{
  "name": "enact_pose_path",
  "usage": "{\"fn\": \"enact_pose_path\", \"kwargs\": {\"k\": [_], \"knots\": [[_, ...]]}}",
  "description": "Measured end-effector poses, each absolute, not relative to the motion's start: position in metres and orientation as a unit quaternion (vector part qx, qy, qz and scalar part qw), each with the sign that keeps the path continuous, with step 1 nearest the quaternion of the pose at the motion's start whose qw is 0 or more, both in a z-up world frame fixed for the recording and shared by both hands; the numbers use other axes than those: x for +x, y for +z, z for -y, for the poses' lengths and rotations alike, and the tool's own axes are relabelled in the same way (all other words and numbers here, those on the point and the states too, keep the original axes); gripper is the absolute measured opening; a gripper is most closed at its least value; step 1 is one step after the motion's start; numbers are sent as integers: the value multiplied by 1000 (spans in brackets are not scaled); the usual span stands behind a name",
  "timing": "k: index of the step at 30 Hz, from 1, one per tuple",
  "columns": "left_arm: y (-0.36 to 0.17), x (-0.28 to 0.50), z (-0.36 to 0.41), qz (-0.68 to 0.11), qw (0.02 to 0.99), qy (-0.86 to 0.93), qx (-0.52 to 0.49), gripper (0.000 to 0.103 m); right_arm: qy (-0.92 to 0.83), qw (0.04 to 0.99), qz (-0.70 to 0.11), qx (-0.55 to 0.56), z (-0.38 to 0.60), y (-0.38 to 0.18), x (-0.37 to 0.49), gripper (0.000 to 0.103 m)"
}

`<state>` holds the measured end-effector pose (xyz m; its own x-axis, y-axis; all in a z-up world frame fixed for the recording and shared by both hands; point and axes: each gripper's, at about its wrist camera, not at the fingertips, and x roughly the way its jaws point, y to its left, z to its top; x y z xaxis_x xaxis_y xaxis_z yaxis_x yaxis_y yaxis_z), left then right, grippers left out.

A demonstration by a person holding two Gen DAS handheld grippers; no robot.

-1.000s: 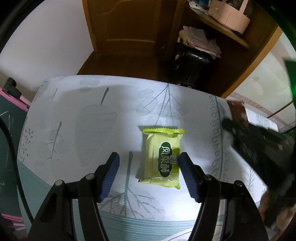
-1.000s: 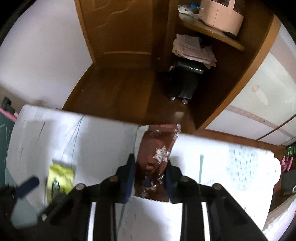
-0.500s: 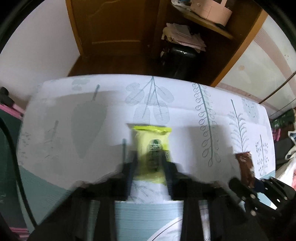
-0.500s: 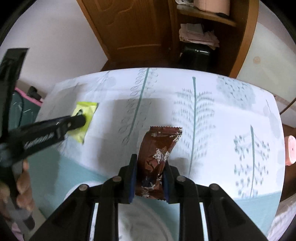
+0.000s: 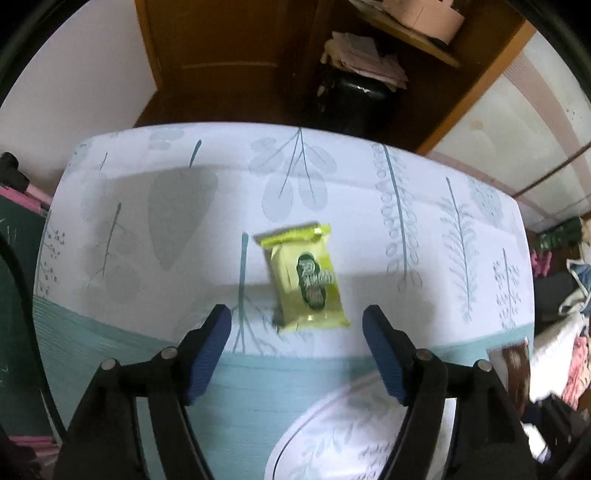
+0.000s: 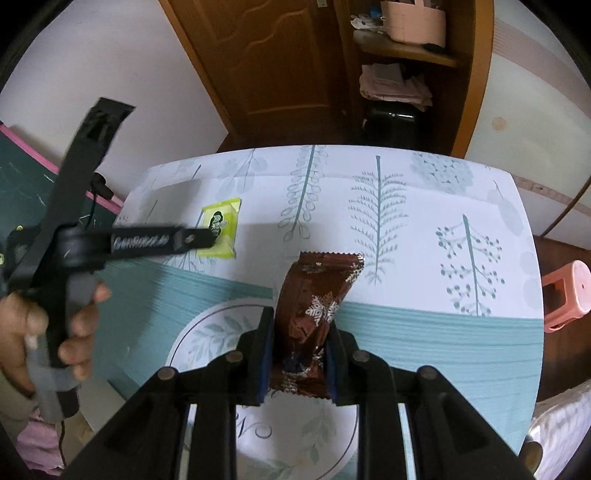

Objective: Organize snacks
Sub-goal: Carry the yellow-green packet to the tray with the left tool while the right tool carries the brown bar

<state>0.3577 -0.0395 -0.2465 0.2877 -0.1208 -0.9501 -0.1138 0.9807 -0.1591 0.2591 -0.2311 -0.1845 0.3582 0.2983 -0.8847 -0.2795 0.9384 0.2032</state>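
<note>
Clamped on the brown snack packet (image 6: 308, 325), my right claw (image 6: 297, 363) carries it above the tabletop (image 6: 424, 350) for sorting, while my left claw (image 5: 297, 345), jaws just parted, frees the yellow-green packet (image 5: 306, 282) lying there.

A table (image 6: 424, 332) covered with a white and teal cloth printed with leaves and trees fills the foreground. Beyond its far edge lies a dark wooden floor (image 5: 236, 107) and a closed brown wooden door (image 6: 266, 55) set in a plain white wall (image 5: 85, 62). Right of the door, a wooden shelf unit (image 6: 410, 59) holds a pink container (image 6: 413, 20), with stacked papers (image 6: 395, 86) on a black case (image 6: 391, 122) below. A pink plastic stool (image 6: 569, 291) stands off the table's right edge. A green chalkboard with pink trim (image 6: 22, 177) stands at the left.
</note>
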Motion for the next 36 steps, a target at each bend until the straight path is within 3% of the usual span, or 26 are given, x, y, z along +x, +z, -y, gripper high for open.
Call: {"fn": "enact_pose_path", "kwargs": {"k": [7, 8, 9, 11, 19, 28, 36], "knots": [[-275, 379, 63, -602, 796, 48, -52, 72, 172, 824, -539, 21, 241, -186, 251, 23], [-275, 380, 66, -599, 798, 51, -46, 68, 172, 824, -539, 23, 243, -186, 250, 23], [-273, 380, 69, -591, 804, 46, -44, 52, 172, 824, -539, 23, 244, -187, 250, 23], [-270, 381, 77, -589, 807, 31, -34, 36, 173, 824, -540, 25, 247, -188, 248, 23], [-247, 361, 86, -594, 804, 17, -9, 35, 179, 825, -535, 32, 248, -178, 241, 23], [-145, 286, 63, -567, 823, -31, 15, 35, 192, 837, -511, 40, 231, -131, 206, 23], [-75, 174, 32, -539, 838, -78, 25, 35, 191, 846, -495, 46, 206, -84, 120, 23]]}}
